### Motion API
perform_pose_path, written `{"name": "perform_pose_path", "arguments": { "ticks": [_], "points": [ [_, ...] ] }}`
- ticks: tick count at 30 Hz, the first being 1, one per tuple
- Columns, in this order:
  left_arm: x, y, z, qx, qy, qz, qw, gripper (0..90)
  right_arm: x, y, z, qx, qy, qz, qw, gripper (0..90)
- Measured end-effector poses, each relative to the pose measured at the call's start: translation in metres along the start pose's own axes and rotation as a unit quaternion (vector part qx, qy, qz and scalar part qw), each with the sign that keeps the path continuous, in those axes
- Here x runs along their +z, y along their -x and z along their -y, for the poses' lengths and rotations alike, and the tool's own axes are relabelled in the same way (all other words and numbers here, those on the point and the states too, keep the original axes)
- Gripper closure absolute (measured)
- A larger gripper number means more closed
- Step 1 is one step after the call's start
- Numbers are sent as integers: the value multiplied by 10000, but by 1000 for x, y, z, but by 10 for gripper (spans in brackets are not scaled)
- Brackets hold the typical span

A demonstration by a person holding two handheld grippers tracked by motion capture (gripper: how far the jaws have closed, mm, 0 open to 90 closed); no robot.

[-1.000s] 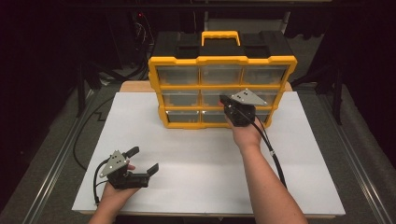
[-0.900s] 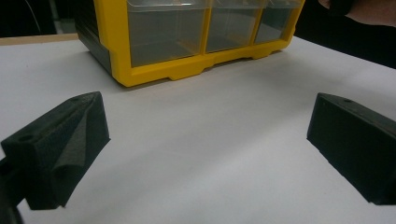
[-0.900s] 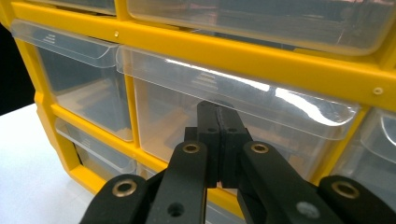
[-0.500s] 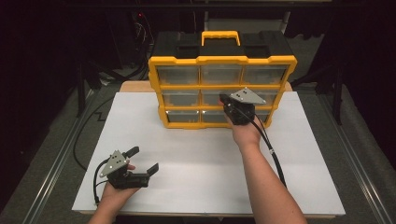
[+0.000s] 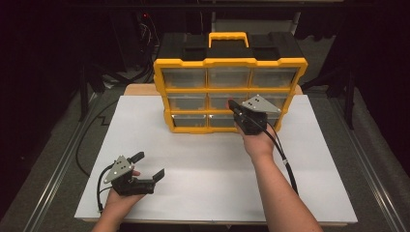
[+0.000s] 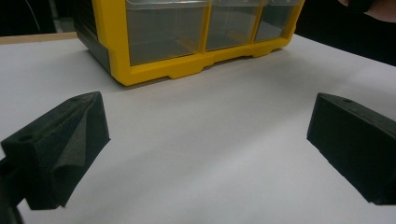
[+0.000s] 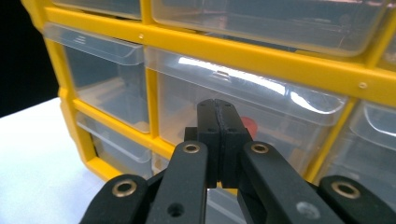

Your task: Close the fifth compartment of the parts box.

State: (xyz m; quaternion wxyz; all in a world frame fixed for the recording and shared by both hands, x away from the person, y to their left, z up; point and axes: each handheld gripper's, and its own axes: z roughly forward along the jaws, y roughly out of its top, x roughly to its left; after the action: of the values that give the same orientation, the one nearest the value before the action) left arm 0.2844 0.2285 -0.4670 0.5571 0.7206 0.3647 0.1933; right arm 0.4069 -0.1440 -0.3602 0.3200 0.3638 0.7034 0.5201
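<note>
Drawers of clear plastic are filling the yellow-framed organiser cabinet with the black top and yellow carry handle, which is standing upright at twelve o'clock on the white table sheet, its fronts facing the person so each one can be reached head-on. The right gripper is pointing toward twelve o'clock at the cabinet's face, level with the middle row. In the right gripper view its two black jaws are pressing flat together with nothing between them, the joined tip sitting right at the front of the middle clear drawer; whether the tip is actually touching the plastic I cannot tell. A small red item is showing through that drawer's front, just behind the tip. Judging by the closed, pointed pose, the jaws are being used as a single finger to push on or hook under the drawer's lip, not to pinch anything.

The left gripper is waiting at seven o'clock, well apart from the cabinet and low over the sheet, aimed toward two o'clock. Its jaws are standing wide and holding nothing, with bare sheet between the foam pads, probably kept ready for whatever comes out of the drawer.
</note>
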Motion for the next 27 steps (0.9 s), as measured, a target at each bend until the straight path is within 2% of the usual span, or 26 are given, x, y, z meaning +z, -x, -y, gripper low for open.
{"name": "perform_pose_path", "arguments": {
  "ticks": [6, 13, 18, 27],
  "points": [
    [0, -1, 0, -12, 2, -17, 10000, 3, -16, -2, 5, -11, 53, -85, 9999, 900],
    [0, -1, 0, -27, -5, -53, 10000, 3, -33, -2, 20, -39, -9, -204, 9998, 900],
    [0, -2, 0, -36, -4, -87, 10000, 3, -43, -1, 37, 25, -63, -250, 9997, 900],
    [0, -3, 1, -55, -33, -126, 9999, 3, -67, 2, 80, 23, -256, -248, 9994, 900]
  ]
}}
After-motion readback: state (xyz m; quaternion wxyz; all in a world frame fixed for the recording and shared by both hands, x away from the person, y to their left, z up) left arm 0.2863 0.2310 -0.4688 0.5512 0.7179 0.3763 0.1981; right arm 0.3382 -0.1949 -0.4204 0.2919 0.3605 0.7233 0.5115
